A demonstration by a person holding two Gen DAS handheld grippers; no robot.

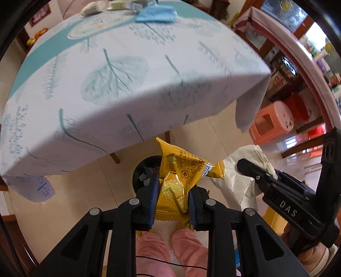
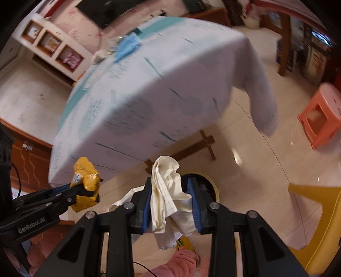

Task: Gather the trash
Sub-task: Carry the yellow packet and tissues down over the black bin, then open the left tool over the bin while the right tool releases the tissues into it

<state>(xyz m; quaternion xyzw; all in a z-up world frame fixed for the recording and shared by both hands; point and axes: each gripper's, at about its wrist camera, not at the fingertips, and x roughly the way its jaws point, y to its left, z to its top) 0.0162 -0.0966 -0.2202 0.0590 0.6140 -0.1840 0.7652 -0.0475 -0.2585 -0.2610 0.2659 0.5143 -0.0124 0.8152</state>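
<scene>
In the left wrist view, my left gripper (image 1: 172,187) is shut on a crinkled yellow snack bag (image 1: 177,170), held above the floor. Just behind the bag stands a round trash bin (image 1: 141,170) with a dark opening and scraps inside. To the right, my right gripper (image 1: 251,172) is shut on crumpled white paper (image 1: 234,185). In the right wrist view, the white paper (image 2: 168,191) sits pressed between the blue pads of the right gripper (image 2: 170,183), over the bin (image 2: 210,187). At the left, the left gripper (image 2: 89,189) carries the yellow bag (image 2: 86,172).
A table with a leaf-print cloth (image 1: 127,74) overhangs the bin; a blue cloth (image 1: 156,13) and other items lie at its far end. On the tiled floor are a pink stool (image 2: 321,119) and a yellow stool (image 2: 315,208). A person's pink slippers (image 1: 170,245) are below the grippers.
</scene>
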